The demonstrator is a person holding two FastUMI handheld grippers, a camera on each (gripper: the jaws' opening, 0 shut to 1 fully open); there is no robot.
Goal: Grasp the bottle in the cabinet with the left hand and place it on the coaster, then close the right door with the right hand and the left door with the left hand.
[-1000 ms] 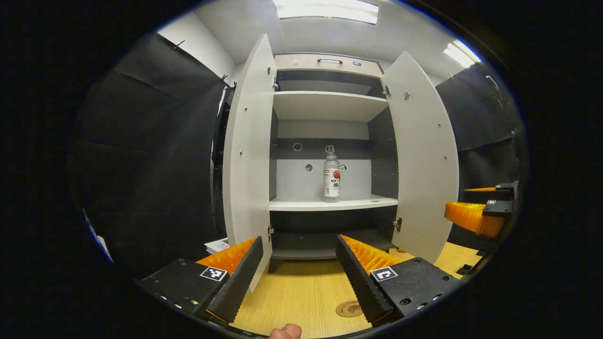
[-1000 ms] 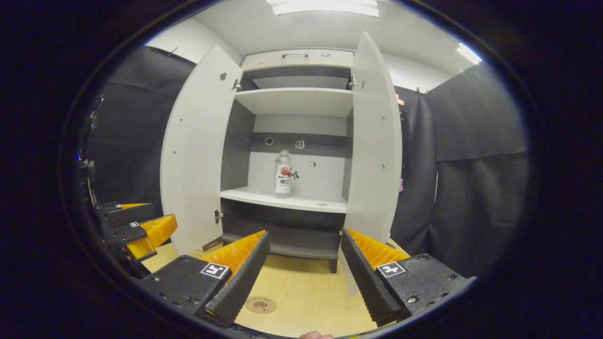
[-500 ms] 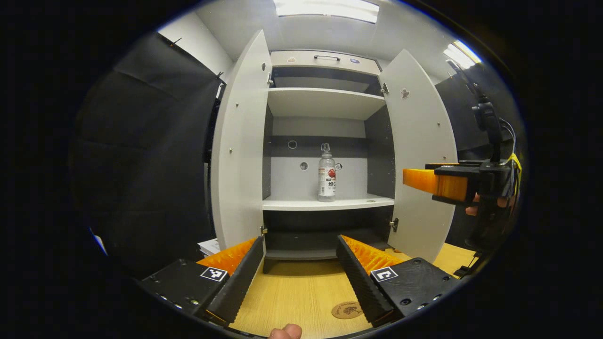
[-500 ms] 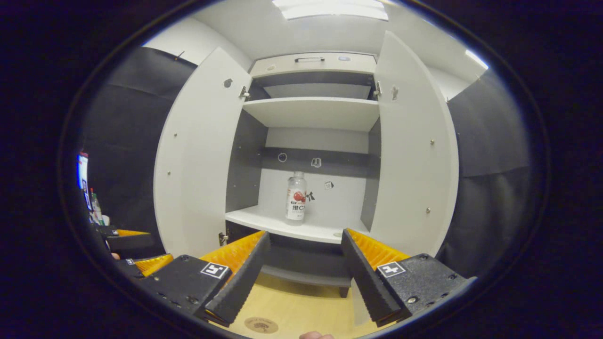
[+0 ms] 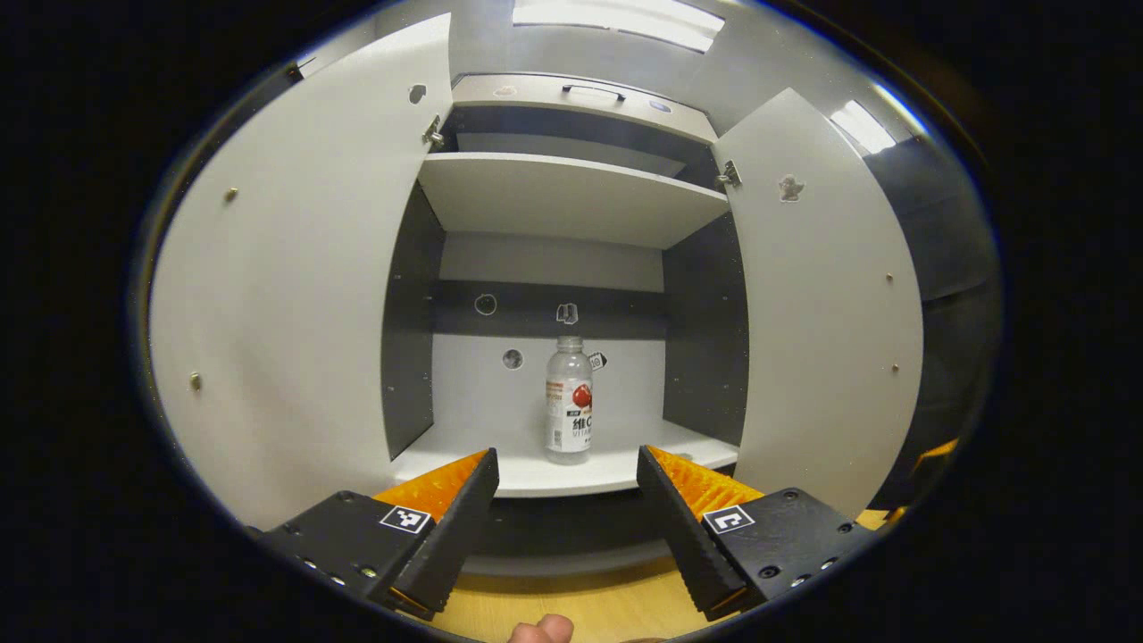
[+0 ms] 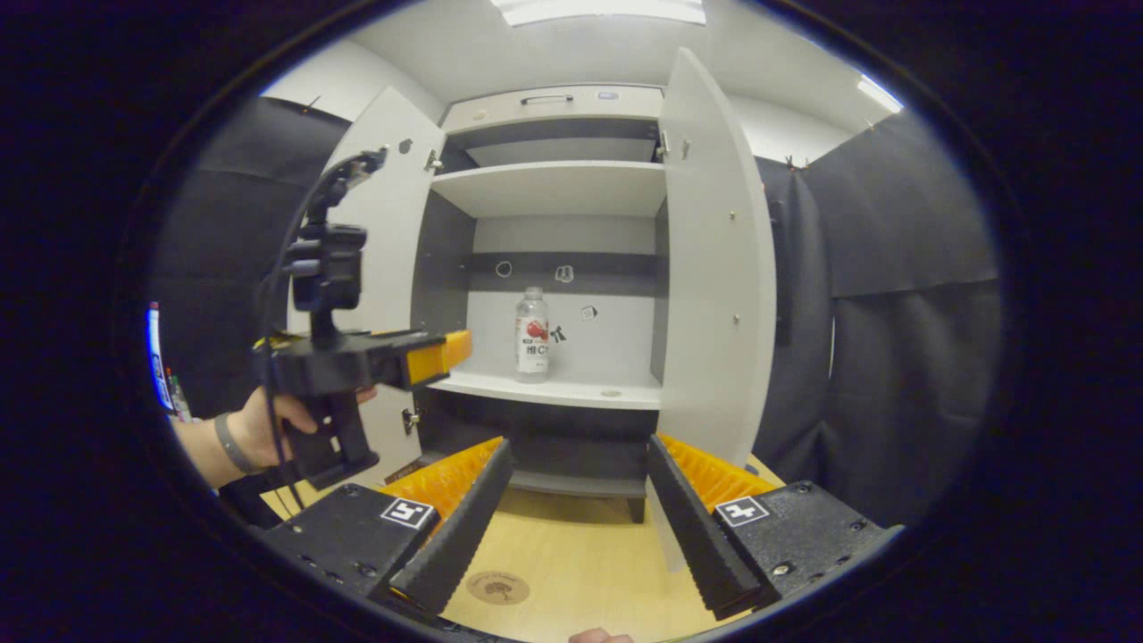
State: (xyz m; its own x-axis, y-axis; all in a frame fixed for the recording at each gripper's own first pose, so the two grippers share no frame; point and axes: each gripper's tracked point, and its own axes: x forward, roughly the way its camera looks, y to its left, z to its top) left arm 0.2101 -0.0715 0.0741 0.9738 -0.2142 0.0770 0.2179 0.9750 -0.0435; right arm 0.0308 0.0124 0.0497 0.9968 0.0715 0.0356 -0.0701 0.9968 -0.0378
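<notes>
Left door (image 5: 286, 295): swung wide open, just left of the left gripper's path.
Left gripper (image 5: 564, 518): released, fingers spread, nothing between them; raised to the level of the middle shelf and aimed into the cabinet (image 5: 554, 268).
Bottle (image 5: 569, 402): stands upright on the middle shelf (image 5: 500, 469), near its centre, long axis vertical; dead ahead of the left gripper, framed in the gap between the fingers, not yet touched.
Nearer hand: by my reading the left; in the right gripper view the left gripper (image 6: 442, 348) is seen side-on at shelf height, short of the bottle (image 6: 531, 335).
Right door (image 6: 714, 268): open, edge turned toward the right gripper.
Right gripper (image 6: 576, 527): released and empty, held back low over the wooden table (image 6: 571, 554).
Coaster (image 6: 498, 588): on the table in front of the cabinet, partly cut off by a finger.
Hard to tell: the remaining gap to the bottle.
</notes>
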